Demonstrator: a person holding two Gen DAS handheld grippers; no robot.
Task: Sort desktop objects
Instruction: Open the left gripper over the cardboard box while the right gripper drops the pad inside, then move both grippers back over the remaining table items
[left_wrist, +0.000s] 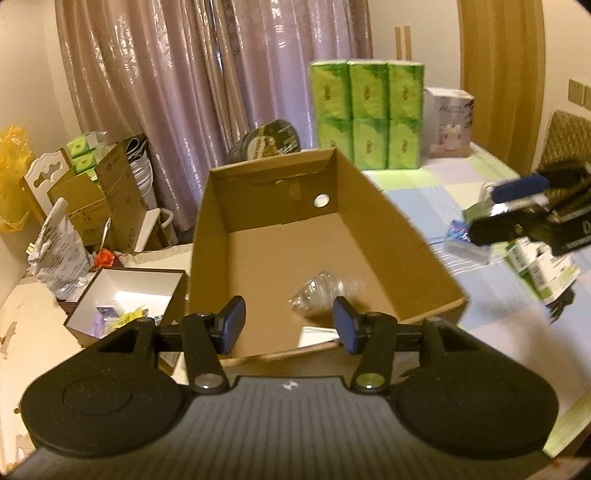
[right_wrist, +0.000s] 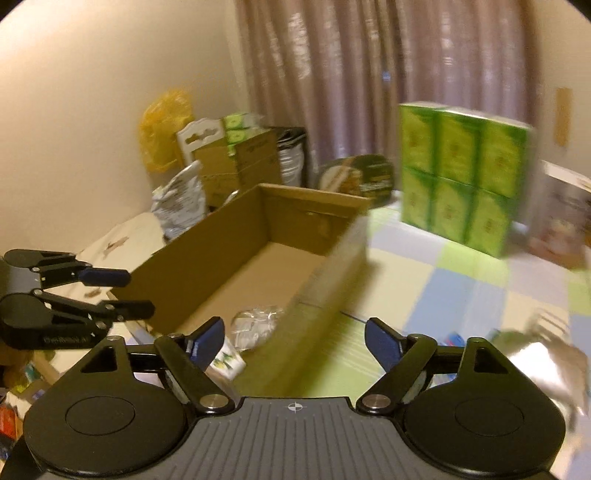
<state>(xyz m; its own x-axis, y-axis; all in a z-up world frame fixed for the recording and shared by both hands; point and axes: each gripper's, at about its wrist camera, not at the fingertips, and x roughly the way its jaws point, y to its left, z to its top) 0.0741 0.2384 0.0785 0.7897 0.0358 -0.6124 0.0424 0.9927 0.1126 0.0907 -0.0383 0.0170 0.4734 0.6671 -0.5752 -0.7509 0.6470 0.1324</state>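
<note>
Cardboard box (left_wrist: 314, 236) sits mid-bench, one crumpled clear bag (left_wrist: 325, 295) inside near the front wall. Left view: left gripper (left_wrist: 288, 323) jaws spread, empty, over the front rim; dropping lower risks clipping it. Right view: right gripper (right_wrist: 295, 341) jaws released, empty, straddling the box's side wall; motion blur, so a fast swing could shove the box off line.

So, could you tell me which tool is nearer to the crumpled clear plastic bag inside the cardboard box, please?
Left. The left tool hangs open right over the crumpled clear plastic bag in the cardboard box; the right tool, also open, sits near the box's right wall.
</note>
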